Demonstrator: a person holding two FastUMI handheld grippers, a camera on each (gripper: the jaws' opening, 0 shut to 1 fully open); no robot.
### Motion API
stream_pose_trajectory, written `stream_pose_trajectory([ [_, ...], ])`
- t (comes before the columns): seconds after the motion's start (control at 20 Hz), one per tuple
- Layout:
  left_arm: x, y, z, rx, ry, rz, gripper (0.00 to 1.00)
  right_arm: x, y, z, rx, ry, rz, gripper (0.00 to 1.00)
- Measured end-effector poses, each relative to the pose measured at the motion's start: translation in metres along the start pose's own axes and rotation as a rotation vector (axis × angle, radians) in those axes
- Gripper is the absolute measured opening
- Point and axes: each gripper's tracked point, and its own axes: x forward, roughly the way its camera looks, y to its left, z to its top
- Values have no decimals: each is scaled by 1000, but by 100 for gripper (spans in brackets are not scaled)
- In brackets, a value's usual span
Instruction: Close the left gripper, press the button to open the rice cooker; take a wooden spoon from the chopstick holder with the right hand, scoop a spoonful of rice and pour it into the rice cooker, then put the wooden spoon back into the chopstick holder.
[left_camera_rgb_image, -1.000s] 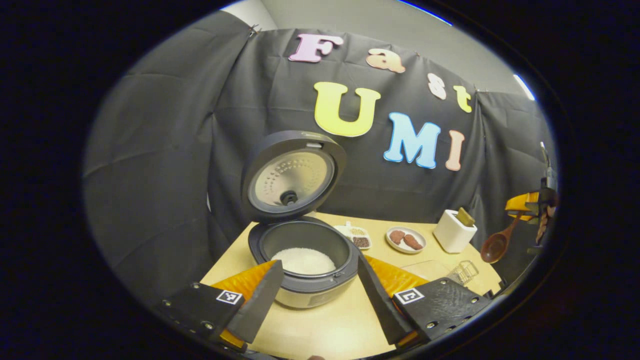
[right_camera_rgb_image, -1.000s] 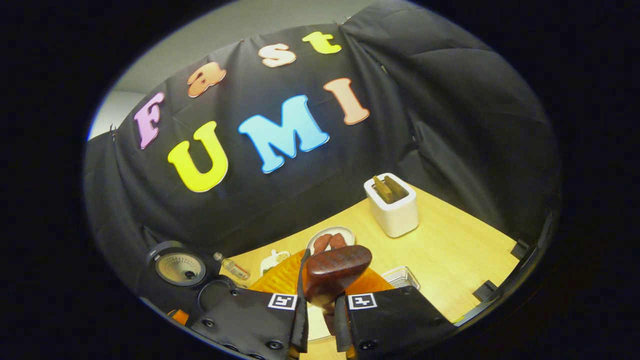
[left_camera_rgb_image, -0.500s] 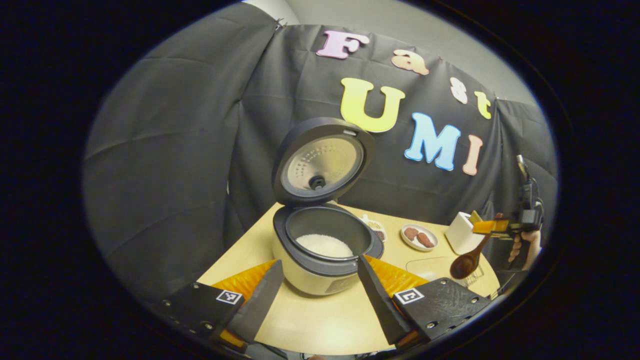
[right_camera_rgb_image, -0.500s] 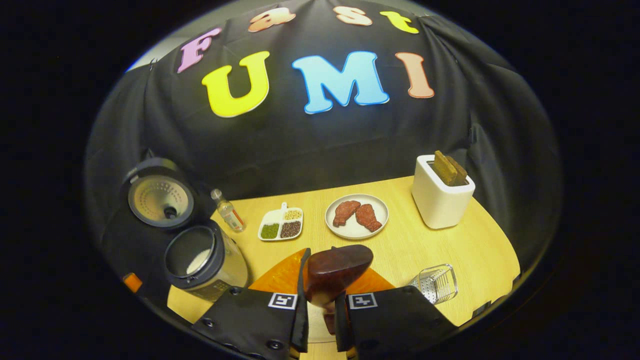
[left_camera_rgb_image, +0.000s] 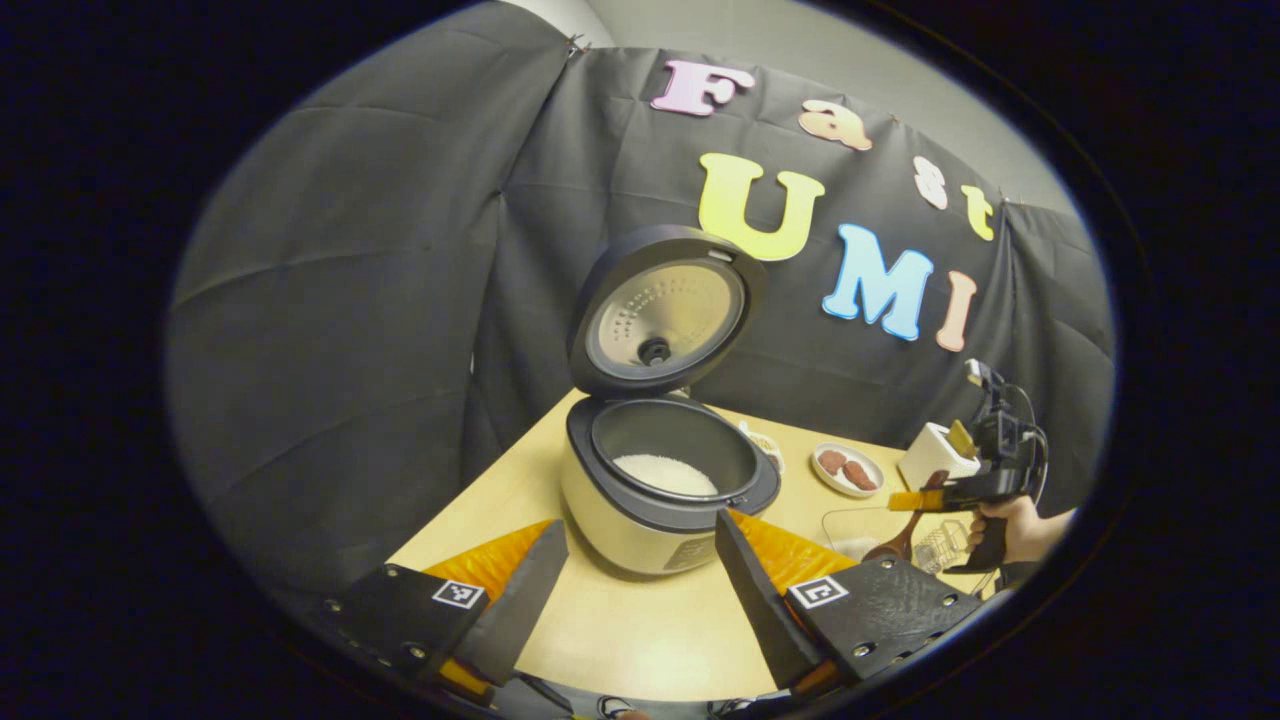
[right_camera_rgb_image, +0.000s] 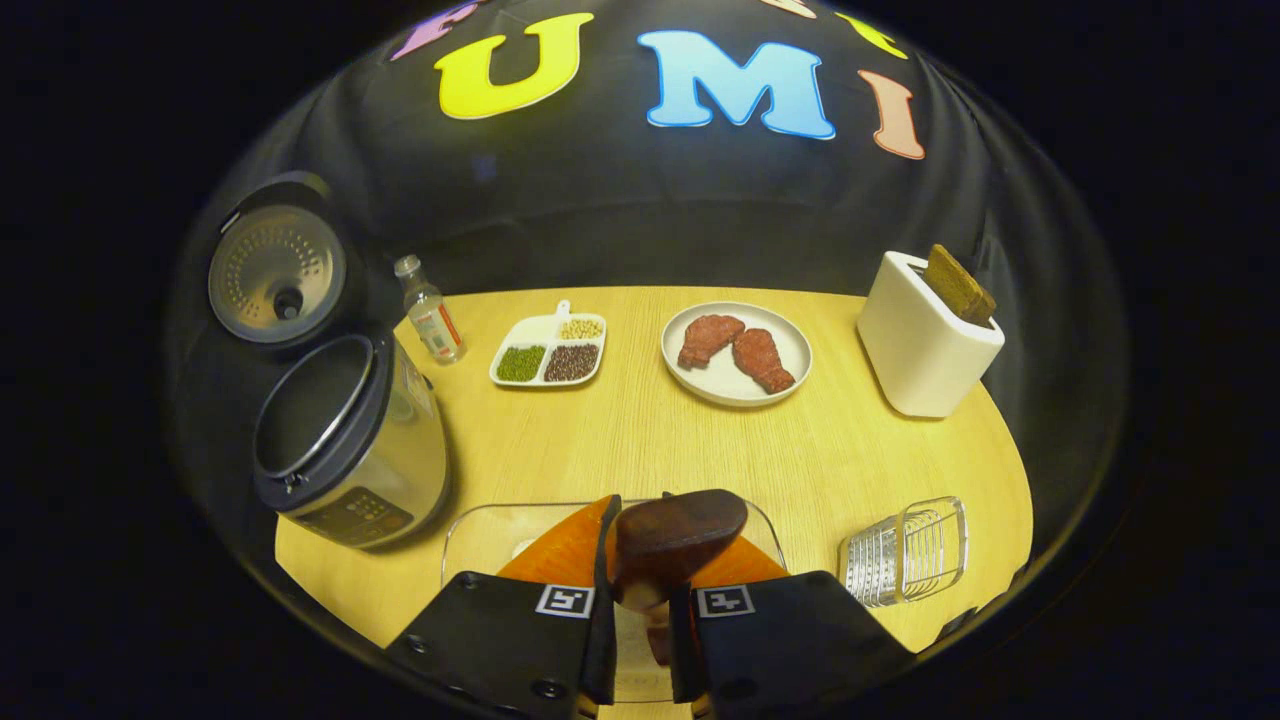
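Right gripper (right_camera_rgb_image: 637, 590) clamps the spoon (right_camera_rgb_image: 672, 535) at lower centre, over the rice dish (right_camera_rgb_image: 480, 525); left gripper (left_camera_rgb_image: 640, 585) gapes wide; cooker (right_camera_rgb_image: 345, 440) open at left; best dip level, scoop gently.

Glossy dark wooden spoon (right_camera_rgb_image: 678, 535), matt woodgrain table (right_camera_rgb_image: 640, 440)

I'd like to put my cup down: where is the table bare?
Bare wood lies mid-table, between the compartment dish, plate and glass tray, and in front of the rice cooker. It is crowded at the near right: tray, wire holder, tongs.
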Motion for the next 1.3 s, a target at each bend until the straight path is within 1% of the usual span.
stream_pose_trajectory([
  [0.05, -1, 2, -2, -1, 1, 10, 92, 1, 4, -3, -2, 5, 8, 20],
  [0.1, -2, 3, -4, -9, 4, 17, 92, 1, 7, -6, 7, 18, 16, 23],
  [0.15, -2, 4, -5, -20, 5, 19, 92, 2, 14, -9, 32, 32, 31, 23],
  [0.25, 0, 5, -5, -37, 6, 26, 92, 2, 31, -16, 121, 71, 81, 23],
  [0.3, 0, 6, -4, -40, 5, 30, 94, 1, 38, -16, 163, 80, 98, 23],
  [0.4, -3, 8, -1, -37, -3, 34, 94, 6, 44, -17, 191, 91, 105, 23],
  [0.45, -4, 9, 0, -33, -5, 35, 94, 6, 45, -19, 205, 102, 103, 19],
  [0.5, -4, 9, 0, -28, -4, 36, 94, 4, 47, -18, 231, 112, 114, 23],
  [0.55, -4, 10, -2, -25, 0, 36, 92, 3, 52, -18, 266, 123, 130, 23],
  [0.6, -4, 10, -4, -25, 6, 38, 92, 2, 56, -18, 303, 133, 145, 19],
  [0.65, -5, 10, -7, -28, 15, 38, 92, 2, 59, -18, 331, 139, 157, 23],
  [0.7, -5, 9, -9, -33, 21, 36, 94, 3, 61, -18, 346, 143, 161, 23],
  [0.8, -5, 6, -12, -40, 28, 30, 92, 0, 61, -17, 368, 147, 168, 23],
  [0.95, -2, -1, -15, -28, 48, 15, 92, -11, 55, -5, 468, 144, 195, 23],
  [1.0, 1, -4, -15, -21, 53, 10, 92, -12, 49, 1, 481, 133, 201, 23],
  [1.05, 3, -6, -15, -12, 65, 8, 94, -14, 37, 3, 487, 125, 180, 23],
  [1.15, 5, -12, -7, 10, 65, -3, 94, -16, 8, 9, 518, 102, 124, 23],
  [1.2, 5, -14, -2, 26, 59, -6, 92, -19, -1, 14, 545, 92, 121, 19],
  [1.25, 6, -16, 4, 42, 50, -4, 94, -22, -8, 15, 577, 89, 124, 23],
  [1.3, 6, -19, 8, 56, 42, 1, 95, -26, -15, 17, 609, 87, 130, 23],
])
